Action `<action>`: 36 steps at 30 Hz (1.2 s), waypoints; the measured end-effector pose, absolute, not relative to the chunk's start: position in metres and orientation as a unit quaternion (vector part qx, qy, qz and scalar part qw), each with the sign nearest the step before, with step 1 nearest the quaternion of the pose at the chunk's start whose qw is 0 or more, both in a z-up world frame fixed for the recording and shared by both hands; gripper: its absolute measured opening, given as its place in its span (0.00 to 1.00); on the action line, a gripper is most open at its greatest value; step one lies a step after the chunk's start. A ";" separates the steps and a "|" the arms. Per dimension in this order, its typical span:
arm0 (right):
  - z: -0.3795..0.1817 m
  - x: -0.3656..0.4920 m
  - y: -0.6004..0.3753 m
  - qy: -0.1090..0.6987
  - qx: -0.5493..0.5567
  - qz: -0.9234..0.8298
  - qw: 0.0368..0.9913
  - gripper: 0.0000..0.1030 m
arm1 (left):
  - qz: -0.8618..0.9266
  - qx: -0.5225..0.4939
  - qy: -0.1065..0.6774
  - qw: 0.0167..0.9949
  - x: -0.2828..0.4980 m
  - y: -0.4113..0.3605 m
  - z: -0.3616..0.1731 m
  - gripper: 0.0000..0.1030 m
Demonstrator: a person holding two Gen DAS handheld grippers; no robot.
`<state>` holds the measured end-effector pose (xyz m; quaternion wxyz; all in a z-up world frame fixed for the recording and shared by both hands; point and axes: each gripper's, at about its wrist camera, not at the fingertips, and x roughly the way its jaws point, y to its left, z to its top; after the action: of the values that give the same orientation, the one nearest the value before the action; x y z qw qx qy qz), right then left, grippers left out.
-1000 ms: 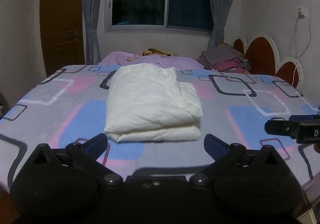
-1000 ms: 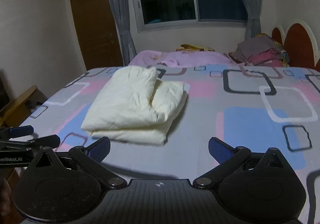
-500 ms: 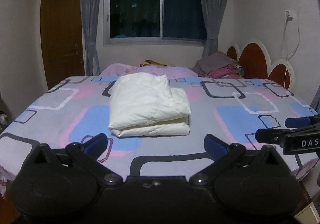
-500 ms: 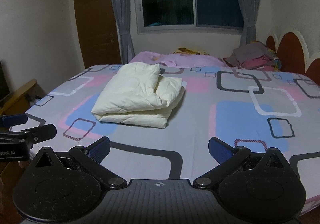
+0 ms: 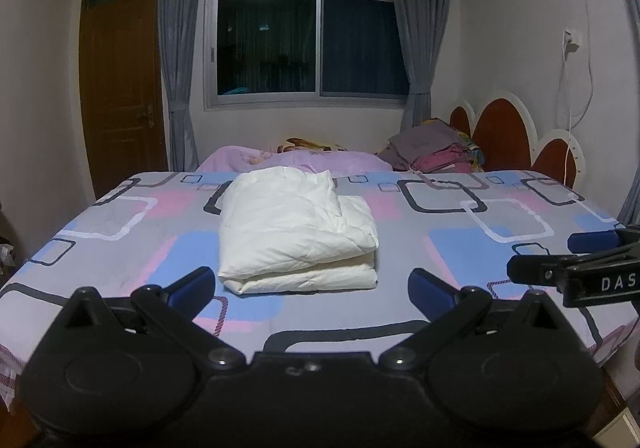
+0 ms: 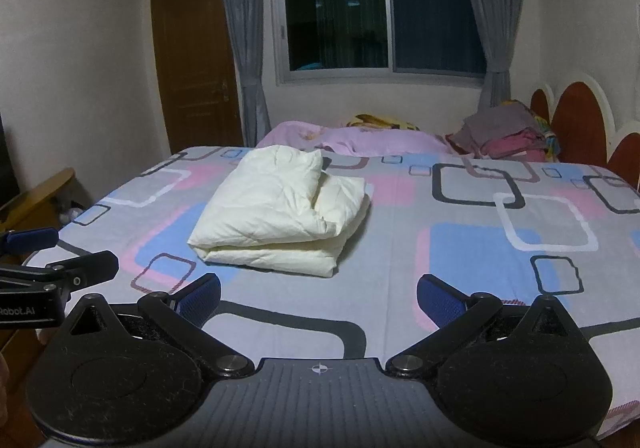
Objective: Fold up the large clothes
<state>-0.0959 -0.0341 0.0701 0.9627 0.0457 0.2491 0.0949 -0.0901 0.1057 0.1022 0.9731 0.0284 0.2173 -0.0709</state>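
A dark window [image 5: 304, 48] with grey curtains [image 5: 412, 48] faces the bed [image 5: 500, 248]; a wooden door [image 5: 120, 88] stands left.

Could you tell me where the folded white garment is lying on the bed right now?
The folded white garment lies on the patterned bedsheet, left of centre in both wrist views, nearer than the pink blanket at the bed's far edge.

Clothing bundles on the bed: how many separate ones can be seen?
2. The folded white garment lies mid-bed; a grey-and-pink clothes pile sits at the far right corner by the headboard. More may be hidden behind it.
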 end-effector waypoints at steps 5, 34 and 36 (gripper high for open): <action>0.071 -0.096 -0.036 0.247 0.046 0.096 0.963 1.00 | -0.069 0.029 0.215 0.974 -0.091 0.106 0.102 0.99; 0.079 -0.096 -0.042 0.237 0.039 0.102 0.965 1.00 | -0.077 0.033 0.204 0.975 -0.089 0.110 0.110 0.99; 0.079 -0.095 -0.040 0.236 0.038 0.104 0.966 1.00 | -0.075 0.033 0.204 0.976 -0.089 0.110 0.110 0.99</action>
<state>-0.0952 -0.0398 0.0794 0.9655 0.0376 0.2358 0.1036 -0.0887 0.1099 0.1102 0.9756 0.0325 0.2038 -0.0754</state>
